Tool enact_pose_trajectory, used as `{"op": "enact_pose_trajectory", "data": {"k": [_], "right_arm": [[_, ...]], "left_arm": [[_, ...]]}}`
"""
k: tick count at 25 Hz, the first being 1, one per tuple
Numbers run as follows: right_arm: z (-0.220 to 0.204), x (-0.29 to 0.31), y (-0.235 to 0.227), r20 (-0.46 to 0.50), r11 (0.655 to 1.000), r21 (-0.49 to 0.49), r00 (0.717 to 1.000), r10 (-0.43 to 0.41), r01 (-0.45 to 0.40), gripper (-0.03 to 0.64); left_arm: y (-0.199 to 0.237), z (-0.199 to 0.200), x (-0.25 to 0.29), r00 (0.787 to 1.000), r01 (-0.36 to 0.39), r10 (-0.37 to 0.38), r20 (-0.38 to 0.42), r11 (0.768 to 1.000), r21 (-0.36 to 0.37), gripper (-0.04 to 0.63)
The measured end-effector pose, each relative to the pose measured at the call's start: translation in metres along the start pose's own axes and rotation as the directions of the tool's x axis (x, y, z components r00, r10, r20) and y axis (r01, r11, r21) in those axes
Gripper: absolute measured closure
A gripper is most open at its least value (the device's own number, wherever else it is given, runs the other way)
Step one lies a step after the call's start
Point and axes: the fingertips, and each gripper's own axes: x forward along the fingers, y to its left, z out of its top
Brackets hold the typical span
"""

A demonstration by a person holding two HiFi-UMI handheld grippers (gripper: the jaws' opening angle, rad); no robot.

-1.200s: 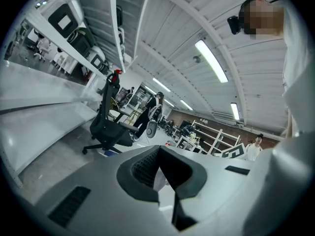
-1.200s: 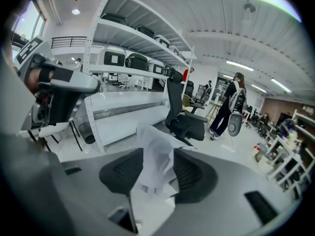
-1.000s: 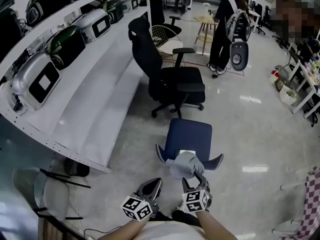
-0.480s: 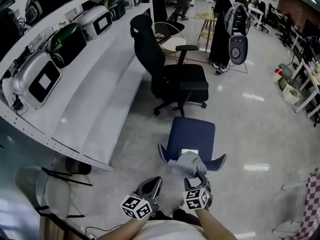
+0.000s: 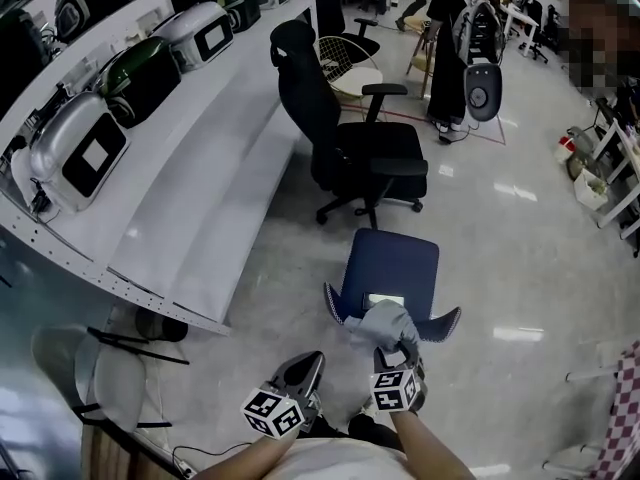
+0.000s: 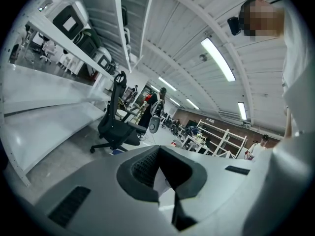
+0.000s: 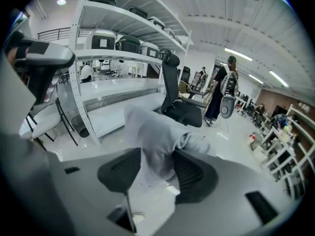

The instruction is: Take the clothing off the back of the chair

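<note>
Over the last second little has been altered. The grey clothing (image 5: 382,320) is still held bunched at the top of the blue chair (image 5: 392,266) back, where it was a second ago. Chair and garment have shifted together in the head view, so the head seems to have been moved rather than the cloth. The right hand-held gripper (image 5: 397,352) stays clenched on a fold of the garment. In the right gripper view the cloth is seen pinched between both pads and rising above them in a loose hump. The left hand-held gripper (image 5: 302,370) is kept just to the left of it, its jaws narrowly apart with nothing between them. From this it is judged that the grasp has been made but the lift has hardly been started. The clothing must yet be raised clear of the back.

The chair is set on a pale, glossy floor (image 5: 510,268) in which the ceiling lights are mirrored. A long white shelf (image 5: 190,203) runs along the left, loaded with silver and green appliances (image 5: 85,158). A black office chair (image 5: 350,148) stands beyond the blue one, and a person with a backpack (image 5: 452,38) is seen farther off. Desks and racks are ranged along the far right.
</note>
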Motion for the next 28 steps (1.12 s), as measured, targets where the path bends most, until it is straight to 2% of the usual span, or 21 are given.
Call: {"op": "enact_pose_trajectory", "data": {"k": [4,7,10,17,28], "right_arm": [[-0.002,0.001,-0.006,-0.009,1.0,0.009,1.0,-0.015,0.016,0.465],[-0.001,0.002,-0.005,-0.008,1.0,0.004,1.0,-0.005,0.005,0.489],[-0.001,0.002,-0.002,-0.007,1.0,-0.018,1.0,0.014,-0.014,0.552],[0.003,-0.017,0.003,0.029,0.999,0.016,0.999,0.038,-0.038,0.571],[0.025,-0.054,-0.009,0.156,0.994,0.084,0.986,0.06,-0.074,0.591]], "left_arm": [[0.002,-0.002,-0.002,1.0,-0.006,0.006,-0.004,1.0,-0.006,0.588],[0.004,-0.002,-0.003,1.0,-0.004,0.004,-0.004,1.0,-0.008,0.588],[0.004,-0.003,-0.002,1.0,0.002,-0.002,-0.006,1.0,-0.013,0.588],[-0.004,-0.004,0.004,0.999,0.032,-0.032,-0.014,0.999,-0.016,0.588],[-0.037,-0.017,0.022,0.995,0.09,-0.091,-0.033,0.996,-0.015,0.588]]}}
